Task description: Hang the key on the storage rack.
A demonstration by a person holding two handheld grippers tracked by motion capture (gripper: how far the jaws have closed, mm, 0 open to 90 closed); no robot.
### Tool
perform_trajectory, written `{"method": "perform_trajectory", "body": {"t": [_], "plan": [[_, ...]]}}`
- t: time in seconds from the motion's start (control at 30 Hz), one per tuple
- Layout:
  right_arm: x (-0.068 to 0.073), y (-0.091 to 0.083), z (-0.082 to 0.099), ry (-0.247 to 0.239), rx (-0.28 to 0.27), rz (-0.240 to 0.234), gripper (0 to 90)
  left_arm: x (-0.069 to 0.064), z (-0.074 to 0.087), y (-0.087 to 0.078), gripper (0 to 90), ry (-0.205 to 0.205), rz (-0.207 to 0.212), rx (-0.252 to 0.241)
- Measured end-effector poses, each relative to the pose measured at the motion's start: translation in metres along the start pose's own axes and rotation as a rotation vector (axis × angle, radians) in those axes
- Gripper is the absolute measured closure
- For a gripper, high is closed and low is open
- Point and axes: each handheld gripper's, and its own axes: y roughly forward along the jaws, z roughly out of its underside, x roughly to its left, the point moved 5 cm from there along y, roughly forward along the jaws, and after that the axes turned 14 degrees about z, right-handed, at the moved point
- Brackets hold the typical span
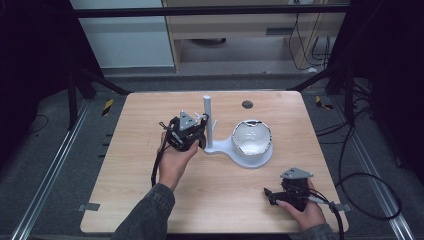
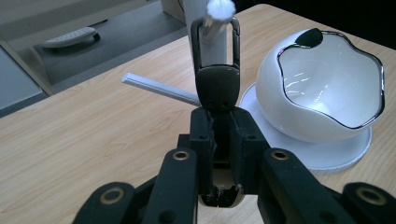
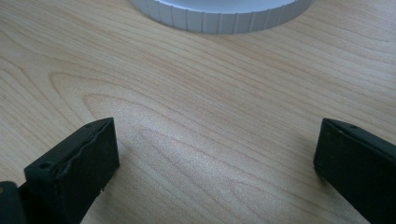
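Left tool (image 2: 218, 122) clamps a carabiner clip (image 2: 216, 70) hooked (seemingly) over the stand's peg (image 2: 217, 18); right tool (image 3: 215, 158) gapes, empty.

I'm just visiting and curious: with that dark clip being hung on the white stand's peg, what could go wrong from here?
1. The black metal carabiner clip, pinched in the left gripper, sits at the tip of the white peg; it could slip off.
2. Pushing might shift the white stand or bump the glossy white bowl beside it.
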Motion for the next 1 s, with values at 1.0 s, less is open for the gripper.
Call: {"method": "perform_trajectory", "body": {"t": [1.0], "plan": [[0.000, 0.001, 0.000, -0.003, -0.001, 0.001, 0.4, -0.009, 0.006, -0.012, 71.1, 0.052, 0.028, -0.029]]}}
